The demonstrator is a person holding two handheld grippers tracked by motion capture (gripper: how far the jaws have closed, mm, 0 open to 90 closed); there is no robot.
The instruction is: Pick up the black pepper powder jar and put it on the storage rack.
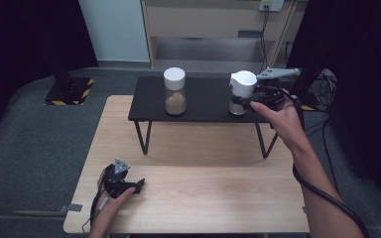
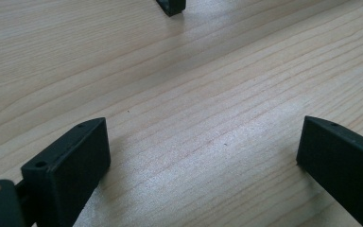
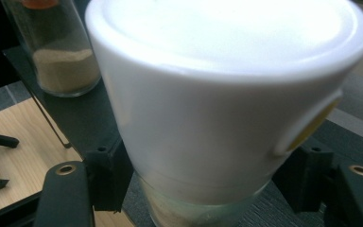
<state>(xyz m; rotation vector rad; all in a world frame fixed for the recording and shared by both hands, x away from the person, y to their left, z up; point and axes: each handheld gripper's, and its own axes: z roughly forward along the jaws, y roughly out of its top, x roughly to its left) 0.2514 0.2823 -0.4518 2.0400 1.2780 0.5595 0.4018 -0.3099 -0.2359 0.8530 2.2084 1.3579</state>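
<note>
Gripping the right-hand jar just below its white lid, the right gripper has its jaws clamped on the glass from either side, likely so the wide cap cannot slip down through them. That jar sits right of centre in the upper half of the high view, over the right end of the black shelf, its long axis nearly upright with the lid up, leaning slightly. A second jar stands upright at upper centre. At lower left, the left gripper rests on the wooden table, jaws spread wide with nothing between, seemingly parked out of the way.
</note>
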